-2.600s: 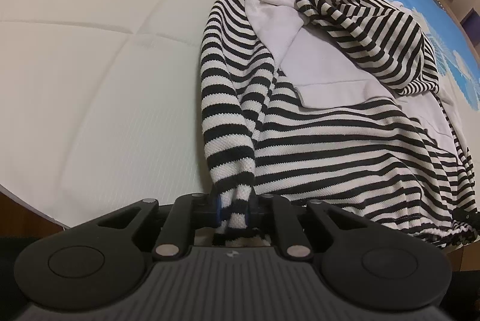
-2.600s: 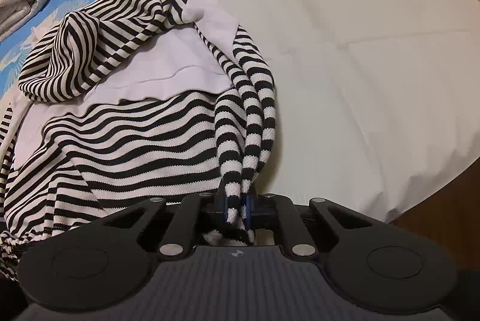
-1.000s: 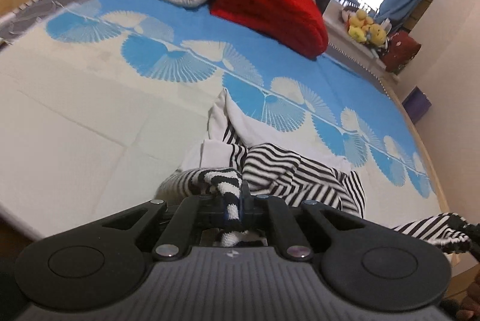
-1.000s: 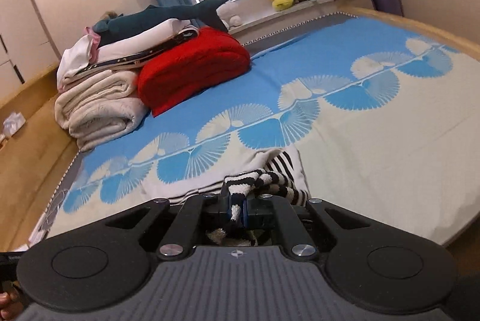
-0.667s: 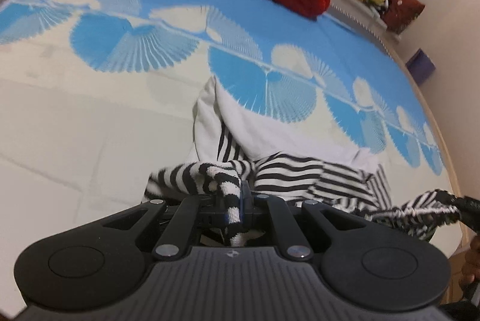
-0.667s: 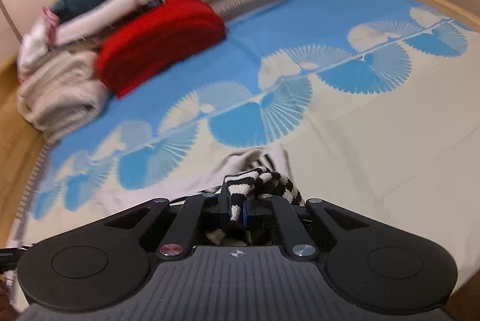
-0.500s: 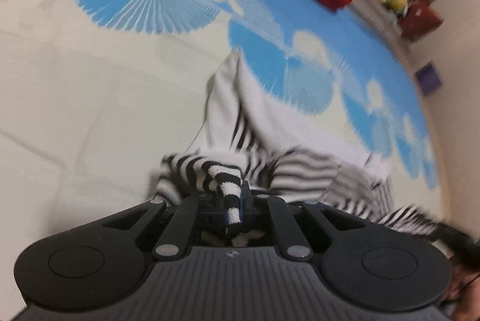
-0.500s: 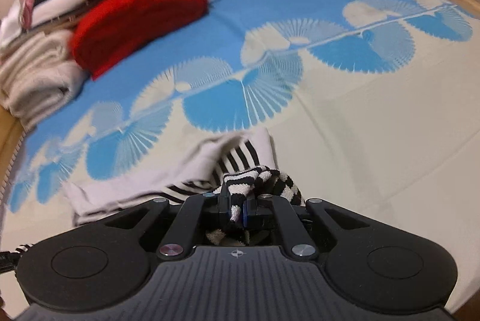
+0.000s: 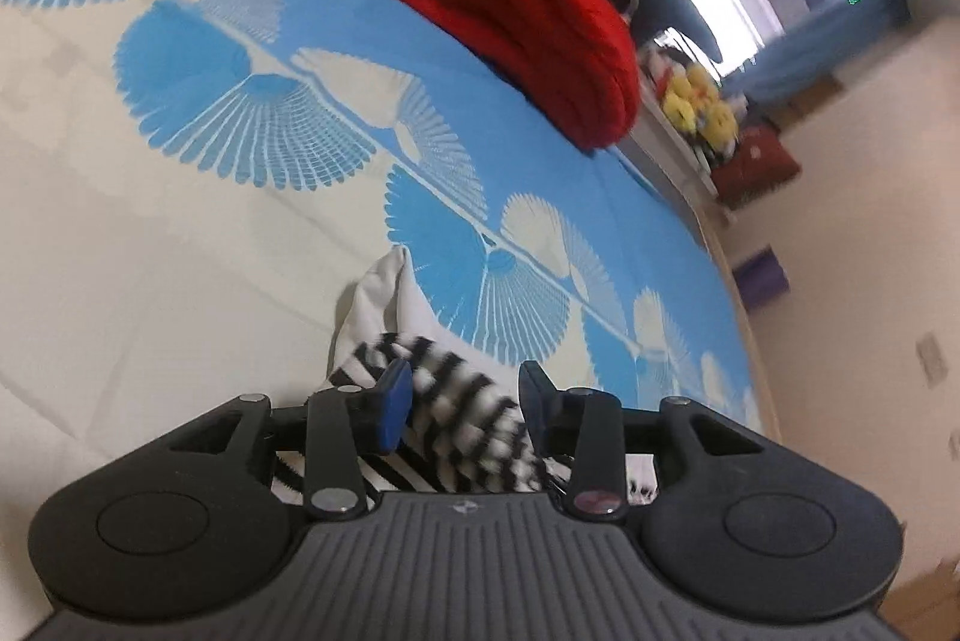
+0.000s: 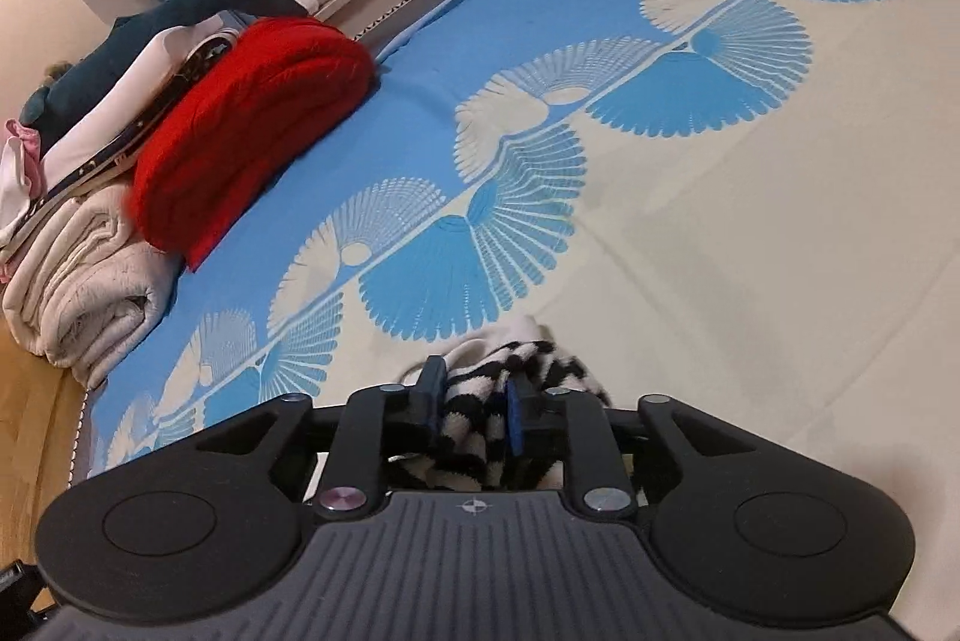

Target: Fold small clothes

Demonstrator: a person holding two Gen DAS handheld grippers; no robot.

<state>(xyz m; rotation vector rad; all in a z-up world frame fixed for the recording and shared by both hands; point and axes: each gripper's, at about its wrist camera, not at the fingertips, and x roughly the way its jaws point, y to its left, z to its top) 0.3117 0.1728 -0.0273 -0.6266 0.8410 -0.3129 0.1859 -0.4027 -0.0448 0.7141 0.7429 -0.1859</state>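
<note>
Left wrist view: left gripper [image 9: 463,397] low over the bedspread [image 9: 150,233], jaws just parted to a middling gap, blue pads [image 9: 393,395] clear of the cloth. Striped sleeve [image 9: 462,413] lying loose between them, blurred, long axis running from 10 o'clock down to 4 o'clock through the gap. White body of the striped garment [image 9: 378,302] bunched just ahead at 11 o'clock. Red folded blanket [image 9: 528,23] and stuffed toys [image 9: 699,101] well beyond, at 1 o'clock.

Right wrist view: right gripper [image 10: 474,401] likewise low, jaws just eased to a narrower gap, the other striped sleeve [image 10: 480,422] in between, seemingly no longer pinched, though its right edge sits close against one pad. Cloth heaped straight ahead at 12 o'clock, spilling toward 1 o'clock. Folded pale towels [image 10: 84,293] far off at 9 o'clock.

Judged: both sleeves laid over the body, release under way; a straight pull back along each pointing line needed to clear without dragging the fold. Neither hand visibly nearer.
</note>
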